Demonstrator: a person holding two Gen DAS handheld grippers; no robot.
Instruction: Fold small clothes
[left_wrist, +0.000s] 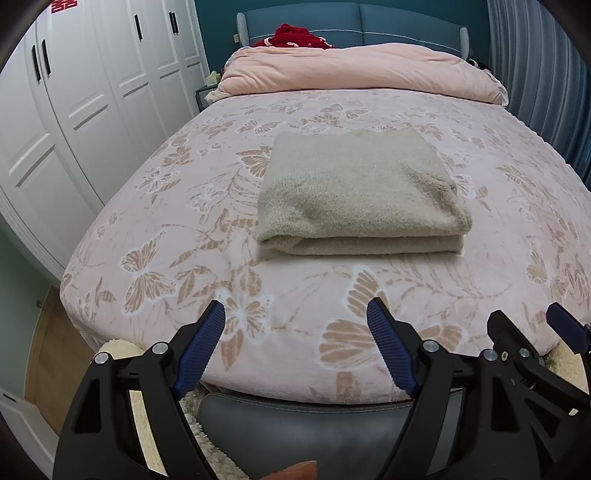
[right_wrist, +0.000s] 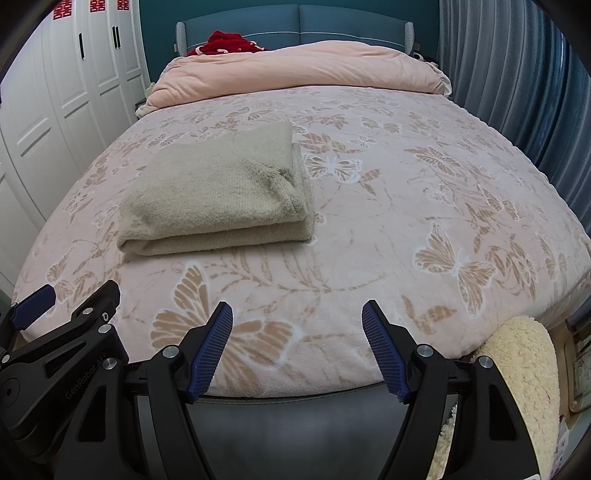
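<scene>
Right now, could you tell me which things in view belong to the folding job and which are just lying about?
Job:
- folded beige sweater
- left gripper, open
- right gripper, open

Lying about:
- pink quilt
- red cloth
- butterfly bedspread
- wardrobe

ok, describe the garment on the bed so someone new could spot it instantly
Start at the bed under its pink butterfly-print blanket, with a plain pink duvet bunched at the headboard end. On the flat printed area nearer the foot lies a folded beige knit sweater. It is the only fuzzy, unpatterned beige item there, stacked in neat layers and lying apart from the duvet.
</scene>
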